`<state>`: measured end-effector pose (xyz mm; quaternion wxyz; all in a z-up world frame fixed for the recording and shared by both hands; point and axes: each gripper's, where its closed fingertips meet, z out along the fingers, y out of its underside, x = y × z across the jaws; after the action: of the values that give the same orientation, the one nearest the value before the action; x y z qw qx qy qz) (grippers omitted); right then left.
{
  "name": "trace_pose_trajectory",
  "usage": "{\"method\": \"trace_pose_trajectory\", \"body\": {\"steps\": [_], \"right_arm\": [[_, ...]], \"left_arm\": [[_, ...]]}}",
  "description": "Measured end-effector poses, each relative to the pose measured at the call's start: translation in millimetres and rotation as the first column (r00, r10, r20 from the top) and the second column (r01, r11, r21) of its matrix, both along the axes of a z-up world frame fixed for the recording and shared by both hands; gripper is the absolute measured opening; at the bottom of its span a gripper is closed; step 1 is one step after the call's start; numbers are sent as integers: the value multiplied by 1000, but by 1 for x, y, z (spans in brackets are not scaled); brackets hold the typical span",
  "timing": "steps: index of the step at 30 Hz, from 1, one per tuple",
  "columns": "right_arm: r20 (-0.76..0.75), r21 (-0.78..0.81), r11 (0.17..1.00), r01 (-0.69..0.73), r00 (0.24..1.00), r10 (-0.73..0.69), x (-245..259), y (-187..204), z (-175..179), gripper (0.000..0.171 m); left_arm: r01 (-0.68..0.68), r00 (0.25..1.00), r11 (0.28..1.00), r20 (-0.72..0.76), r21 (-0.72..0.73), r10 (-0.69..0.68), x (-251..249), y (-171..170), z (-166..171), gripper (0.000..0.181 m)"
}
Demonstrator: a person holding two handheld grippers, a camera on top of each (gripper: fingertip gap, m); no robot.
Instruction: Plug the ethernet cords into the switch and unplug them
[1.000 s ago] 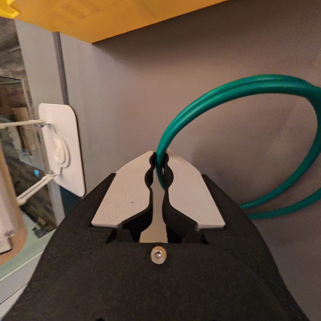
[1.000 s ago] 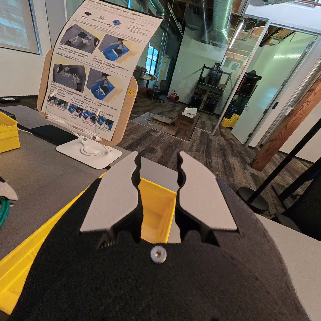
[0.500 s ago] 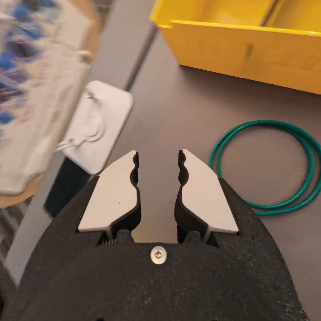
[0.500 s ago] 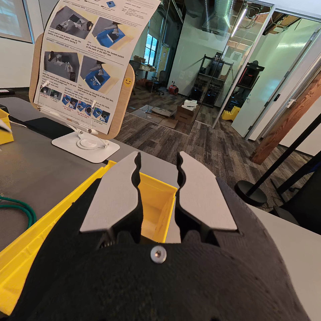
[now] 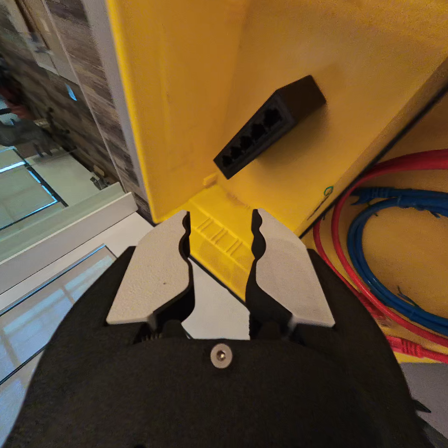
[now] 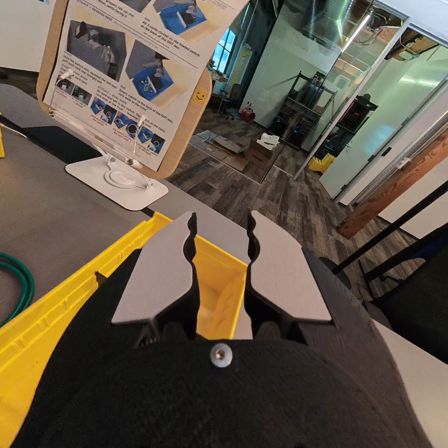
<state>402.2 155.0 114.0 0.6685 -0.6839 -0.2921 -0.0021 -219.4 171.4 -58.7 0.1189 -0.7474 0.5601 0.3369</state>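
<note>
A black switch [image 5: 269, 126] with several empty ports lies in one compartment of a yellow bin [image 5: 189, 97]. A red cord [image 5: 339, 252] and a blue cord [image 5: 378, 266] lie coiled in the compartment beside it. My left gripper [image 5: 220, 214] is open and empty, just outside the bin's edge, pointing toward the switch. A green cord [image 6: 21, 281] lies coiled on the grey table at the left of the right wrist view. My right gripper [image 6: 221, 215] is open and empty above the yellow bin [image 6: 72, 298].
A wooden stand with an instruction sheet [image 6: 126, 82] on a white base [image 6: 116, 184] stands on the grey table behind the bin. The table edge lies just past the bin, with floor, a glass wall and black poles [image 6: 388, 232] beyond. The left gripper's tips are roughly 65 cm from the right gripper's.
My left gripper let go of the green cord, left it coiled on the table, then swung over to the yellow bin with the switch. The right gripper stayed open and shifted slightly.
</note>
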Motion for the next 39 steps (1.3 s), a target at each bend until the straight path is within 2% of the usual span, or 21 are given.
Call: {"method": "trace_pose_trajectory", "body": {"steps": [3, 13, 21, 25, 28, 31, 36, 39], "right_arm": [[2, 4, 1000, -26, 1000, 26, -5, 0, -2, 41], [-19, -77, 994, -83, 996, 82, -19, 10, -19, 41], [105, -161, 984, -81, 990, 98, -39, 22, -48, 41], [139, -171, 981, -89, 984, 113, -44, 24, -55, 41], [130, -172, 980, -104, 983, 127, -47, 23, -55, 41], [109, -156, 981, -118, 985, 135, -48, 20, -49, 41], [80, -76, 978, -196, 976, 202, -71, 6, -26, 41], [42, -10, 951, -308, 950, 308, -106, -11, -7, 40]], "left_arm": [[54, 998, 996, 15, -74, -53, 2, 9, -22, 50], [212, 977, 941, 27, -264, -212, 6, 30, -55, 49], [263, 962, 926, 0, -270, -273, 0, 36, -69, 40], [242, 965, 932, -31, -272, -259, -6, 39, -70, 35], [202, 971, 943, -71, -263, -228, -14, 37, -61, 29], [181, 979, 967, -56, -180, -194, -13, 36, -39, 26], [141, 990, 989, -7, -35, -142, -2, 23, 19, 26], [157, 987, 986, 12, 61, -158, 23, 9, 59, 26]]}}
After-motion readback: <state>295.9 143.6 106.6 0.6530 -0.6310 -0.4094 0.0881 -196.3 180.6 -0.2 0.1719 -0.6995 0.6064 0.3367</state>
